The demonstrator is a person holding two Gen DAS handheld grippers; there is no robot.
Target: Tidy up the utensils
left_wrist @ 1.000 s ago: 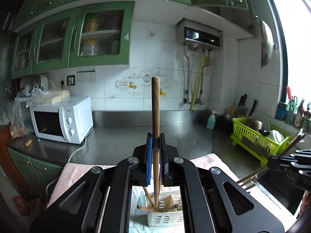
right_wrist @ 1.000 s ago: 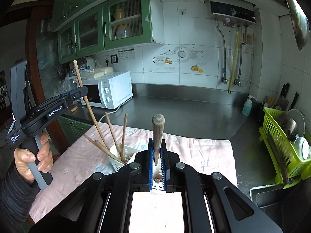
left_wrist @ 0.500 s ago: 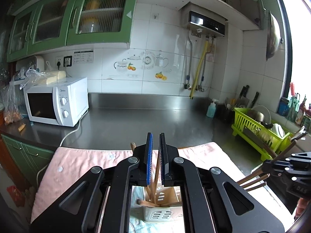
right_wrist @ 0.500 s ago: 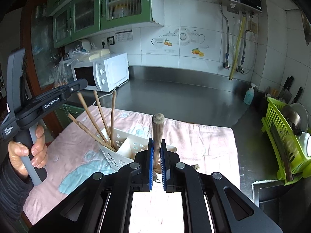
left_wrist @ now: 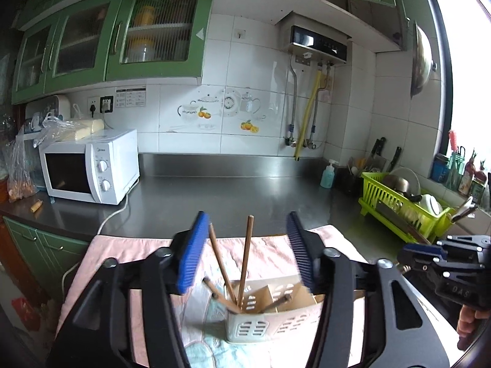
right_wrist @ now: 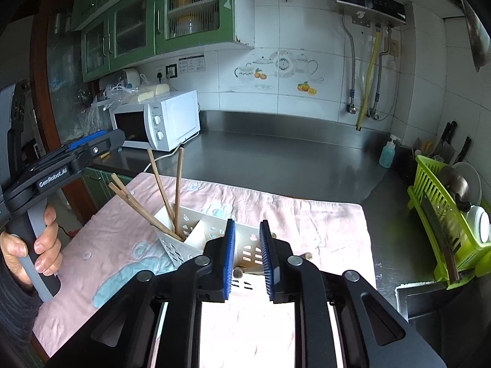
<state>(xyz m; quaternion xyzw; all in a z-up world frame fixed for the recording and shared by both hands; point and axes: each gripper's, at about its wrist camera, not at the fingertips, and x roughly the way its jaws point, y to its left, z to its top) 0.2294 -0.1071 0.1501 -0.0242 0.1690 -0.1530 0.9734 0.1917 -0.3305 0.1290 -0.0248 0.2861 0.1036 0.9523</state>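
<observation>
White tiled wall (left_wrist: 260, 70) with fruit decals at twelve o'clock. Green glass-fronted cabinets (left_wrist: 116, 36) at eleven. Steel counter (left_wrist: 233, 193) across the middle, white microwave (left_wrist: 89, 165) at nine. Water heater (left_wrist: 319, 43) at one, bright window (left_wrist: 460, 49) at two, lime dish rack (left_wrist: 402, 208) at three.

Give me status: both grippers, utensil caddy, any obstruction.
Left gripper open, empty, above caddy. Right gripper open, empty, at caddy's near side. Chopsticks standing in end compartment. Nothing blocking.
</observation>
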